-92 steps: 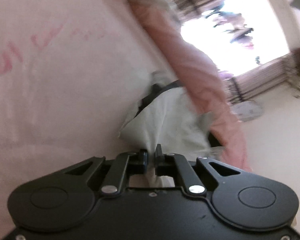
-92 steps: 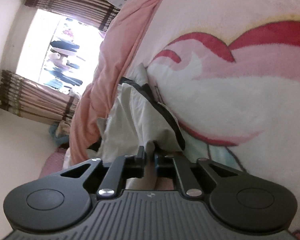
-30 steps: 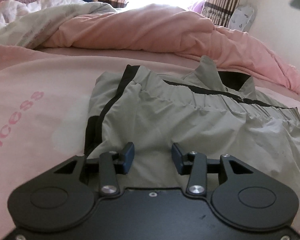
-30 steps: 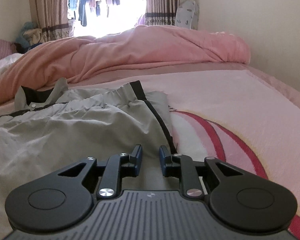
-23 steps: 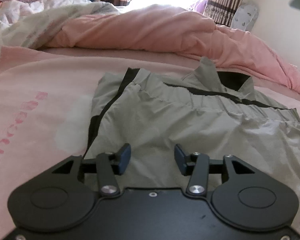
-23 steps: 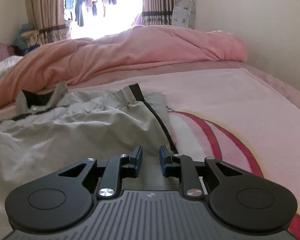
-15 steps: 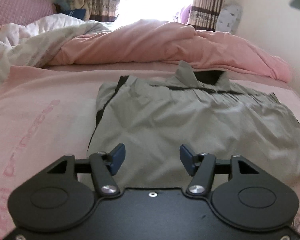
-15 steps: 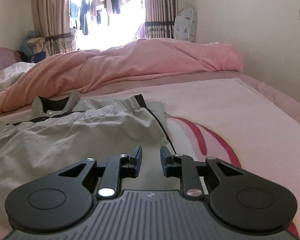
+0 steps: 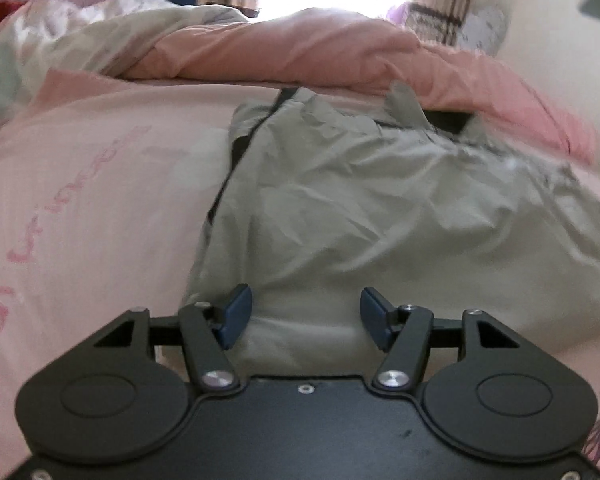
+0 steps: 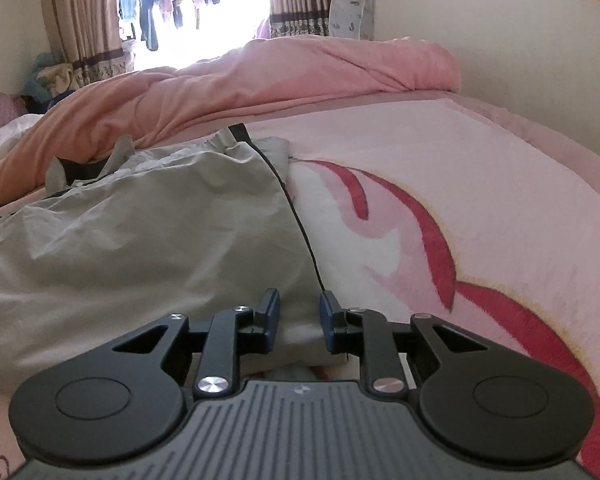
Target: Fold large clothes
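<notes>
The left tongs (image 9: 306, 312) hung released, blue pads wide apart, over the near hem of the grey garment (image 9: 380, 216). The right tongs (image 10: 299, 316) were likewise released above its near right corner. The garment lay folded on the pink bedspread (image 10: 480, 184), a rumpled pink duvet (image 10: 260, 76) and curtained window (image 10: 196, 4) beyond

We see a pink blanket (image 10: 480, 184) covering the bed, a bunched pink duvet (image 10: 260, 76) along its far edge, curtains (image 10: 80, 16) beyond.

Grey garment (image 9: 380, 208) with black trim lies on a pink blanket (image 10: 480, 184) with red swirls.
</notes>
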`<control>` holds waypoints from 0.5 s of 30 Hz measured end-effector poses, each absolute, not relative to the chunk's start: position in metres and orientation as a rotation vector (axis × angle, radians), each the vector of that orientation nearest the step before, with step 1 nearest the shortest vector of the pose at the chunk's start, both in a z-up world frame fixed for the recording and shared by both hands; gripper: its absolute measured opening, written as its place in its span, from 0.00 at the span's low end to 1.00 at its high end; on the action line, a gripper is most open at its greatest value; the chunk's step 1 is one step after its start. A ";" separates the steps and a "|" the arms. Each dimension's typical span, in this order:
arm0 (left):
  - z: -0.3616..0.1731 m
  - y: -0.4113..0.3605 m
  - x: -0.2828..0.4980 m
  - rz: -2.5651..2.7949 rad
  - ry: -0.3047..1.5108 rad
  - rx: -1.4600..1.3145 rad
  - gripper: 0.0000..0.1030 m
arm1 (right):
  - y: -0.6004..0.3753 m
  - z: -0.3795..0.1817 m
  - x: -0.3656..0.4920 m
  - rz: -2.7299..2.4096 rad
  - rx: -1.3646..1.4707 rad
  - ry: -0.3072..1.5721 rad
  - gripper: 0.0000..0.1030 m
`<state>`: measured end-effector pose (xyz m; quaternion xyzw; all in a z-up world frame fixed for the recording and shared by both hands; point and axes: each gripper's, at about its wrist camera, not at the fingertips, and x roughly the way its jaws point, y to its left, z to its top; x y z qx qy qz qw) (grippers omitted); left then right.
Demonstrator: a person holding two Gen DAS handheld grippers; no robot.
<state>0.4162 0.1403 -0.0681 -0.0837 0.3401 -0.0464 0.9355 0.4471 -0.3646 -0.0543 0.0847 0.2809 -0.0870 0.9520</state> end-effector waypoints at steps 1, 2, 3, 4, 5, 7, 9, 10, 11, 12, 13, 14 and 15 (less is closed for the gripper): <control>-0.069 0.143 0.412 -0.096 0.686 -0.186 0.60 | -0.364 -0.054 0.447 -0.180 0.178 0.570 0.25; -0.070 0.145 0.410 -0.094 0.682 -0.196 0.60 | -0.364 -0.054 0.448 -0.184 0.179 0.573 0.25; -0.069 0.145 0.408 -0.092 0.681 -0.199 0.60 | -0.362 -0.051 0.448 -0.196 0.180 0.581 0.25; -0.067 0.146 0.405 -0.084 0.683 -0.203 0.60 | -0.360 -0.047 0.449 -0.215 0.180 0.589 0.26; -0.065 0.148 0.402 -0.071 0.686 -0.205 0.60 | -0.356 -0.043 0.448 -0.227 0.178 0.589 0.26; -0.061 0.151 0.397 -0.051 0.689 -0.202 0.60 | -0.340 -0.032 0.444 -0.190 0.180 0.560 0.26; -0.059 0.154 0.393 -0.052 0.686 -0.192 0.60 | -0.319 -0.021 0.440 -0.124 0.179 0.527 0.26; -0.058 0.154 0.391 -0.052 0.693 -0.184 0.60 | -0.305 -0.015 0.440 -0.082 0.173 0.513 0.26; -0.058 0.155 0.391 -0.052 0.695 -0.184 0.60 | -0.291 -0.011 0.441 -0.041 0.170 0.503 0.26; -0.058 0.157 0.390 -0.054 0.695 -0.190 0.60 | -0.276 -0.006 0.442 0.006 0.165 0.496 0.26; -0.058 0.160 0.390 -0.057 0.697 -0.198 0.60 | -0.261 -0.004 0.444 0.050 0.162 0.493 0.26; -0.060 0.162 0.392 -0.060 0.700 -0.204 0.60 | -0.245 -0.002 0.445 0.096 0.160 0.493 0.26; -0.060 0.163 0.393 -0.062 0.701 -0.214 0.60 | -0.229 -0.002 0.447 0.135 0.152 0.496 0.26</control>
